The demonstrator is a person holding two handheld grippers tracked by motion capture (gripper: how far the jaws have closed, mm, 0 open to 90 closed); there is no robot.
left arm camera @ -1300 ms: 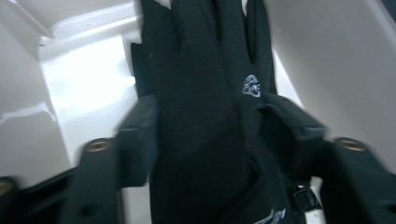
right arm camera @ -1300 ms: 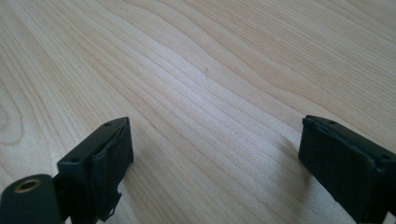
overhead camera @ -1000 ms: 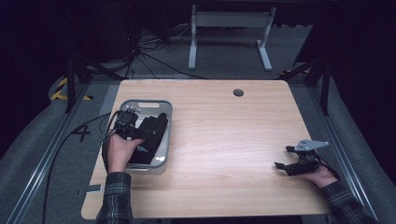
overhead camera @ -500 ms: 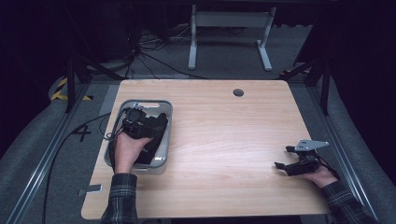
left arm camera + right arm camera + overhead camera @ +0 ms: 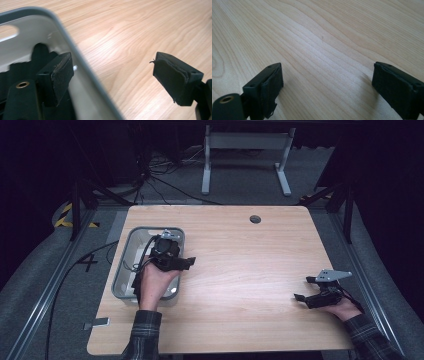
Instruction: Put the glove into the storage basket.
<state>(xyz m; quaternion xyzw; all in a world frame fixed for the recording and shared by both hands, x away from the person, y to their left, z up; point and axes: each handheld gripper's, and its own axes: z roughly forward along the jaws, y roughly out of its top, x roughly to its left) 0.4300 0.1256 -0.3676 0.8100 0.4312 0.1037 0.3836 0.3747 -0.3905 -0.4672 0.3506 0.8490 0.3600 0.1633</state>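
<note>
At the table's left side: a grey bin is sitting on the wooden table, near the left edge, with dark items lying inside it that are too shadowed to identify.
Bin in the left gripper view: its rounded grey rim is running diagonally between the two jaws, with the pale inner wall and a dark mass on the left of it and bare wood on the right.
Left hand: the person's left hand is reaching in from the bottom edge over the bin's right side, gripping the tool's body.
Left gripper: the left gripper is hanging over the bin's right rim, pointing out towards the middle of the table; its jaws are standing wide apart, and nothing is sitting between the pads.
Middle of the table: a small round dark hole is showing in the wood near the far edge.
Right gripper: the right gripper is resting low at the table's right side, well apart from the bin, pointing left; its jaws are gaping wide, with bare wood grain between them.
Right hand: the right hand is holding it from behind, a plaid sleeve trailing to the corner.
</note>
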